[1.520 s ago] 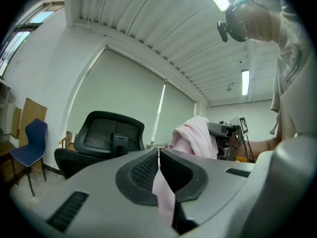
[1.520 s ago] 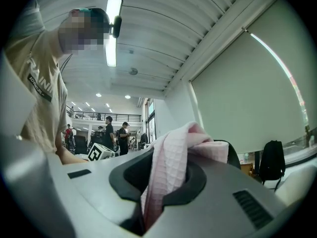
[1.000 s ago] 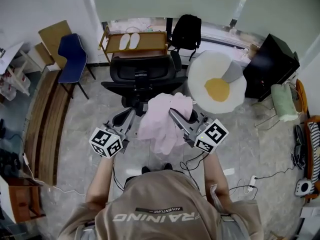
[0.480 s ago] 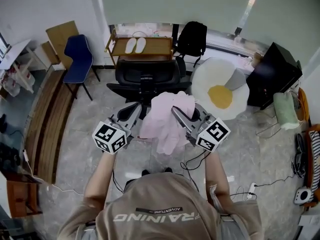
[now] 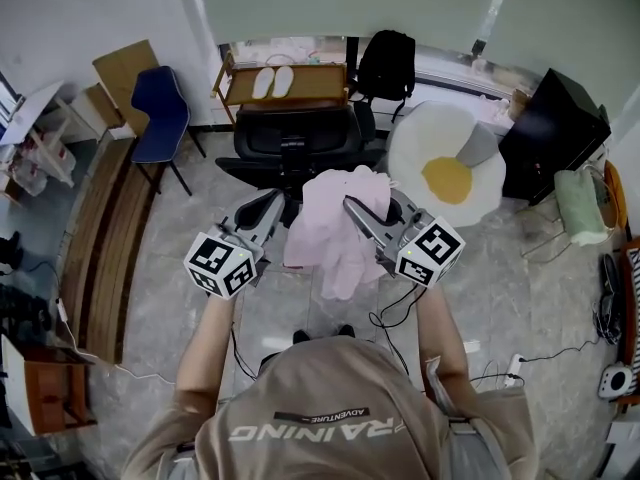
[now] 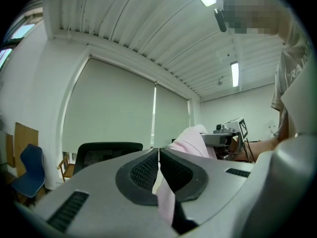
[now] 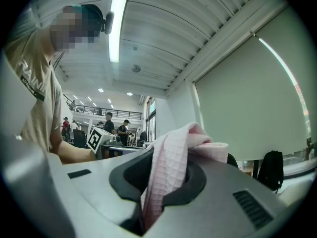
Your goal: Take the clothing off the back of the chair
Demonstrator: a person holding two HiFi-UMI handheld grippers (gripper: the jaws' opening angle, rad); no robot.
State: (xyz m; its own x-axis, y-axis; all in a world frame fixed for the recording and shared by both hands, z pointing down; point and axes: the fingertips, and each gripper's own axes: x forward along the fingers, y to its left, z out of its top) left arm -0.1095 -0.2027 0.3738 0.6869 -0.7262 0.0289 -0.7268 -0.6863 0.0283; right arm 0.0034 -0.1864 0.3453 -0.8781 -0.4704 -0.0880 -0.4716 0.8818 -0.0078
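Furniture at the far left, a blue chair [image 5: 158,110], plays no part. Next comes the left gripper [image 5: 272,206], its jaws almost together and nipping only a thin edge of the pink garment [image 5: 335,230]. That garment hangs limp between the 2 grippers, just in front of the black office chair [image 5: 295,136], whose backrest looks bare, so I'd say it is already off. On the other side, the right gripper [image 5: 356,211] has its jaws clamped on a thick bunched fold. Further right an egg-shaped rug [image 5: 450,176] lies on the floor.

The cloth looks soft, light and waffle-textured, so it should droop and swing rather than slide. I'd judge the bunched upper folds the safest hold. The left side's thin pinch could pull free under a tug, and a deeper bite there would serve better.
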